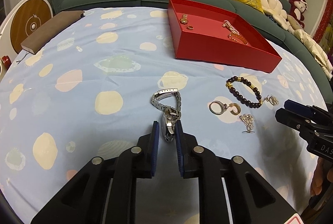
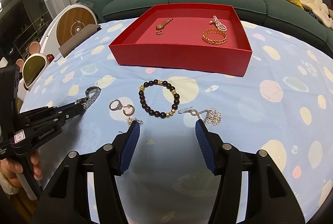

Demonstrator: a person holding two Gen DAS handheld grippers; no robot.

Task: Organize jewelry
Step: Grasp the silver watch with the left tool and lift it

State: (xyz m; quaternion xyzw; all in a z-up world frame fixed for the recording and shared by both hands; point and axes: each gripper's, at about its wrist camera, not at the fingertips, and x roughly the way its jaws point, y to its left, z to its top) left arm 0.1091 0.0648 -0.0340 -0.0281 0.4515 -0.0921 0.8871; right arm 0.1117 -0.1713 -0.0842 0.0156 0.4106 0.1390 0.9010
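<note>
My left hand-held gripper [image 1: 167, 130] is down over the silver watch [image 1: 169, 113], pads either side of the case. The case stands on edge between them; the pads look close on it, w/ a sliver of gap on each side, so I'd call it closing on the watch, not yet a sure clamp. The watch sits on the tabletop [image 1: 83, 70] straight ahead of that gripper. Its band loops away from me, so the long axis runs roughly along the fingers, toward the red tray [image 1: 218, 51]. From the right wrist cam the left hand-held gripper [image 2: 80, 108] shows w/ the band sticking out past its tips.

Right hand-held gripper [image 2: 166, 130] is released, jaws wide, hovering w/ nothing btwn them. Just ahead of it lies the dark bead bracelet [image 2: 160, 99], a flat loop. A flower earring [image 2: 212, 116] sits by the right pad, another [image 2: 135, 121] is partly hidden behind the left pad, and a ring [image 2: 115, 105] and small hoop [image 2: 129, 111] lie left of the bracelet.

The tray is beyond all of these, already holding a gold bangle [image 2: 214, 36], pearl piece [image 2: 218, 23] and a gold watch [image 2: 164, 24]. Judgement: the left side is nearer the silver watch and the right nearer the bracelet. Next is prob. lift the watch and carry it fwd-right to the tray.
</note>
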